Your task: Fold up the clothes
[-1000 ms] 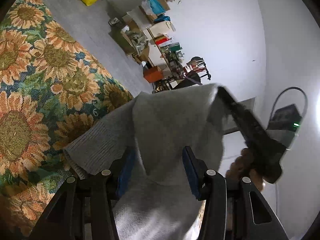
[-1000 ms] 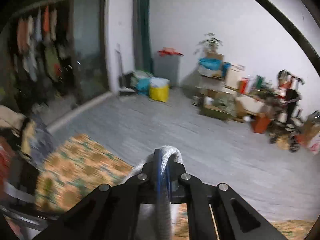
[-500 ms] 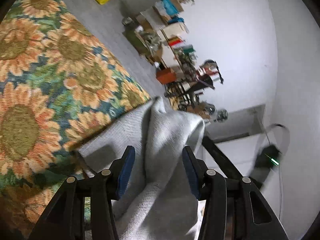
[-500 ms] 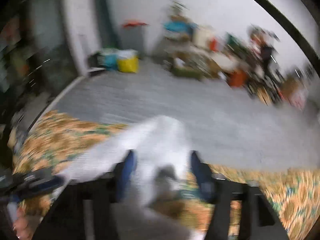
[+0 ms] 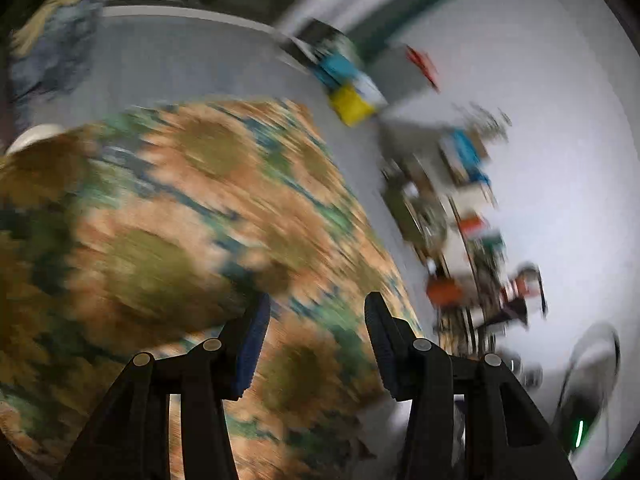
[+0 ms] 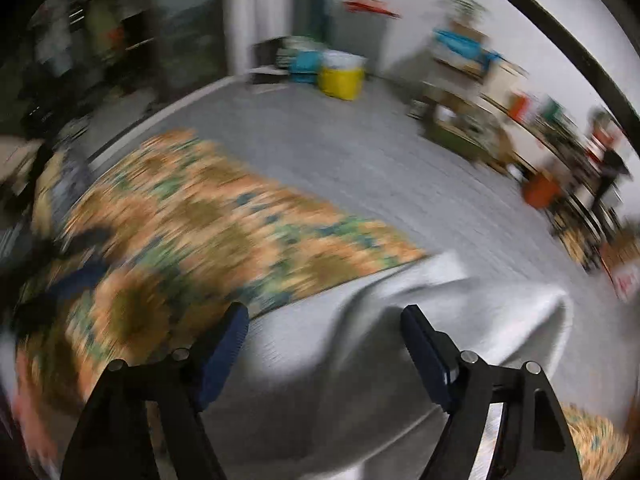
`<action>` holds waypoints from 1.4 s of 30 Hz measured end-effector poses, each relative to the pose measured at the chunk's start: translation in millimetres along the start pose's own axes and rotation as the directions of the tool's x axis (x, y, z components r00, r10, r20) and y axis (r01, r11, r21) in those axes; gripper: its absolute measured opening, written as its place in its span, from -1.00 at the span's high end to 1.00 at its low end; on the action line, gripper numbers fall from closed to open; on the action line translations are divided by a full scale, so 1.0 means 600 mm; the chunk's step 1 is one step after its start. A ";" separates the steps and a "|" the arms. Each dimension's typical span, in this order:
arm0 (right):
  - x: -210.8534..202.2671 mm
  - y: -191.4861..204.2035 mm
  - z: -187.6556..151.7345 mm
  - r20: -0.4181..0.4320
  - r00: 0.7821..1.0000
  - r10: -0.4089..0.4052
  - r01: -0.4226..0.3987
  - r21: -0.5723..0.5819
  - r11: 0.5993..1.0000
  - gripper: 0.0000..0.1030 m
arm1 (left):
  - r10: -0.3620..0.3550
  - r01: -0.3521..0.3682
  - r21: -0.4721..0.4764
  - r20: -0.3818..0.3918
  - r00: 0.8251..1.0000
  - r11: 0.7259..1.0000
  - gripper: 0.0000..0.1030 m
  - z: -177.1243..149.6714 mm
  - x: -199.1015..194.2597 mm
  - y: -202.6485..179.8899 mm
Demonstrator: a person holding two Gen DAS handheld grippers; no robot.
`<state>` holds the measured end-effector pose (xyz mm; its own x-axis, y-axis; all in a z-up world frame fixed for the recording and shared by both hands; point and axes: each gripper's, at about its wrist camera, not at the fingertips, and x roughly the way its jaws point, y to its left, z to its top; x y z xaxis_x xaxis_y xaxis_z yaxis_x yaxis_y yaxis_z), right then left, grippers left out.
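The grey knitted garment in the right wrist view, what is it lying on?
The grey knitted garment lies on the sunflower-print cloth, which shows beyond it. What the cloth covers cannot be seen.

Grey floor (image 6: 360, 152), white wall (image 5: 560, 160), clutter.

— Where's the garment (image 6: 400, 344)?
— On the cloth (image 6: 192, 216), lower right of the right wrist view, before the right gripper (image 6: 324, 332).
— And behind it?
— Floor (image 6: 360, 148), then a bucket (image 6: 340, 78) top centre, shelves (image 6: 500, 92) upper right.
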<state>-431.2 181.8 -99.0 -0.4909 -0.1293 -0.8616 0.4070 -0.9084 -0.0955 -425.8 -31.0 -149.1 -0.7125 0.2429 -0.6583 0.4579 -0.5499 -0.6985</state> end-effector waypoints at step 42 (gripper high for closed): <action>-0.538 -0.154 -0.688 0.102 0.904 -0.414 0.006 0.968 0.252 -0.07 | -0.076 0.608 0.502 -0.730 0.679 0.615 0.03 -0.217 0.060 -0.228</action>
<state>7.7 471.7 -17.6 -0.6911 0.2189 -0.6888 -0.6460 -0.6146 0.4528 -444.7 156.8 -113.7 -0.1301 0.7901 -0.5990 -0.4182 -0.5915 -0.6893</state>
